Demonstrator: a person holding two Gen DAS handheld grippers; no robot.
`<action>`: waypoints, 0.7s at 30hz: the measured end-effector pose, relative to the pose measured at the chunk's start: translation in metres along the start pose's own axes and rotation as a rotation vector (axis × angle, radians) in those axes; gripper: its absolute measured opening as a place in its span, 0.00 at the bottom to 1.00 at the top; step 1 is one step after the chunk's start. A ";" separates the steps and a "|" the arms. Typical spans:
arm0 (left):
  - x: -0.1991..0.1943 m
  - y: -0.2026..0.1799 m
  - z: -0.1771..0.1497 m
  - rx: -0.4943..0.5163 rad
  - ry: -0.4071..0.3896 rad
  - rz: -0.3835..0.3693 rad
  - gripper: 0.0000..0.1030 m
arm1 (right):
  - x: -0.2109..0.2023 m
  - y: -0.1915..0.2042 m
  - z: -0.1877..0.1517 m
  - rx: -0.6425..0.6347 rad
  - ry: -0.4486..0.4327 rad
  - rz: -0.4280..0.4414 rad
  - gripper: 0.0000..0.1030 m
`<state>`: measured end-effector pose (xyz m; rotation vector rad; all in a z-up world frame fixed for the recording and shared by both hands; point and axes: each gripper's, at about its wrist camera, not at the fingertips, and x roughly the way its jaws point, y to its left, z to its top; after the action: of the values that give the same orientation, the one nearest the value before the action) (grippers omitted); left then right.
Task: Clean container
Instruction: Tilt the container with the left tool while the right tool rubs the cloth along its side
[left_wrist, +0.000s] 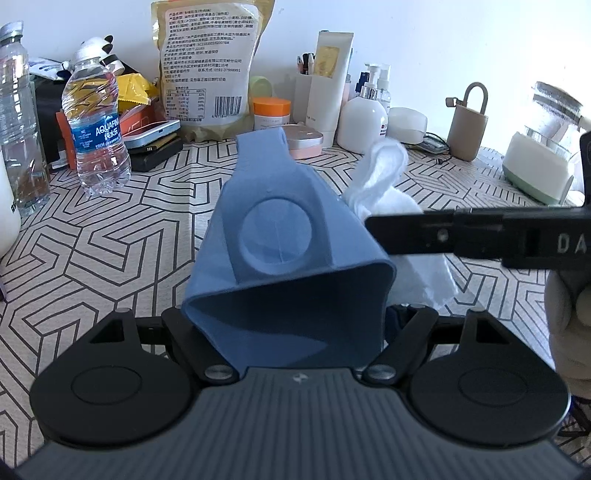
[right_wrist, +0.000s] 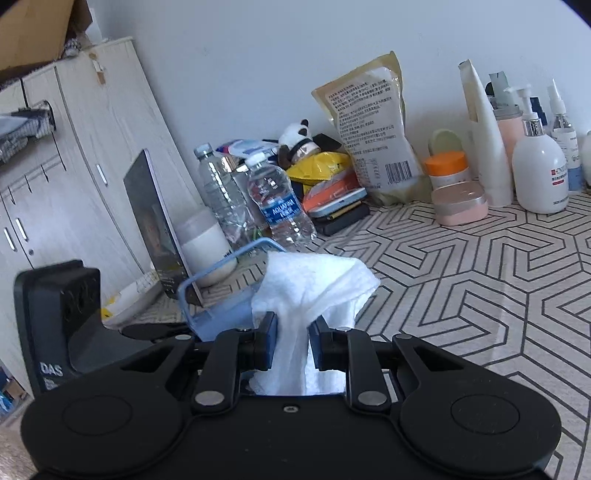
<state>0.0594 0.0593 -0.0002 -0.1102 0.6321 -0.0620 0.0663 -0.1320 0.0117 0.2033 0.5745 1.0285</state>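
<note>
A blue plastic container (left_wrist: 288, 236) lies tilted between the fingers of my left gripper (left_wrist: 295, 325), which is shut on it. The container hides the fingertips. Its underside, with a round recess, faces the left wrist camera. A crumpled white cloth (right_wrist: 314, 288) is pinched in my right gripper (right_wrist: 291, 343), which is shut on it. In the right wrist view the cloth rests against the blue container's rim (right_wrist: 221, 291). In the left wrist view the cloth (left_wrist: 384, 173) bulges beside the container's right wall, with the right gripper (left_wrist: 443, 230) crossing in from the right.
The patterned table (left_wrist: 110, 236) has clutter along its back: water bottles (left_wrist: 98, 125), a snack bag (left_wrist: 207, 66), an orange-lidded jar (left_wrist: 271, 112), a pink tin (left_wrist: 304, 142), white lotion bottles (left_wrist: 362, 122) and a glass jar (left_wrist: 546, 155). A tablet (right_wrist: 155, 225) and a cupboard (right_wrist: 74, 166) stand at the left.
</note>
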 end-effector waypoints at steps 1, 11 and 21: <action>0.000 0.001 0.000 -0.006 -0.002 -0.004 0.76 | 0.000 0.000 0.000 -0.004 0.004 -0.006 0.24; 0.001 -0.004 0.000 -0.002 -0.001 0.001 0.76 | 0.008 -0.003 -0.004 -0.015 0.051 -0.076 0.24; 0.007 -0.009 0.004 0.010 0.002 -0.006 0.76 | -0.003 0.006 0.000 -0.060 0.001 -0.044 0.24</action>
<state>0.0668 0.0502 -0.0002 -0.1025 0.6334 -0.0711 0.0605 -0.1317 0.0155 0.1370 0.5461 1.0023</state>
